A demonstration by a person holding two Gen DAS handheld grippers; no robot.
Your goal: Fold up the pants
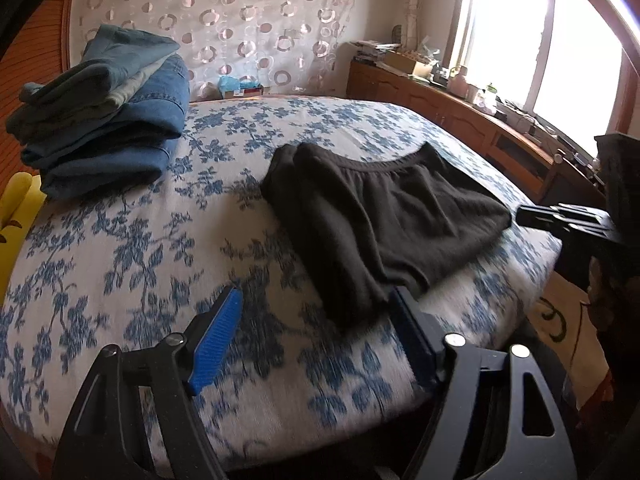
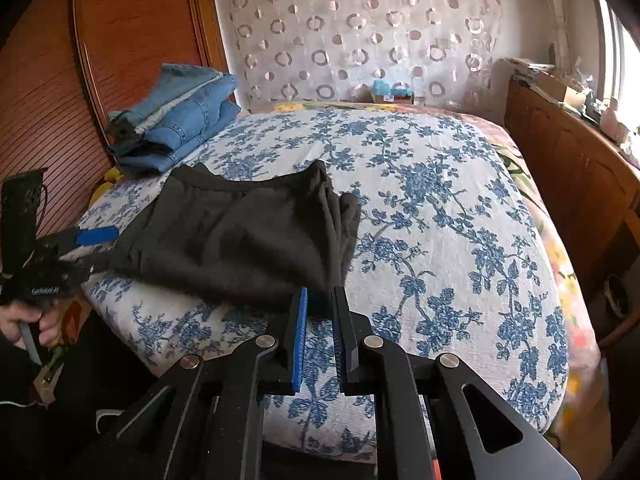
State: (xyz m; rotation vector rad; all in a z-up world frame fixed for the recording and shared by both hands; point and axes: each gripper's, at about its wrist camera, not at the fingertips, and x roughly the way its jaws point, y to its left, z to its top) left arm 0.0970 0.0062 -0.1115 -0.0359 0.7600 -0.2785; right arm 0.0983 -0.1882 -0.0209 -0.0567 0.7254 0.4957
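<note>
Black folded pants [image 1: 384, 216] near bed [image 1: 140, 264] edge, bare cover beyond.

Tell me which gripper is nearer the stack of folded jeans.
Left. The left gripper sits at the black pants' near corner on the side toward the folded jeans; the right gripper is at the pants' opposite corner, farther away.
</note>
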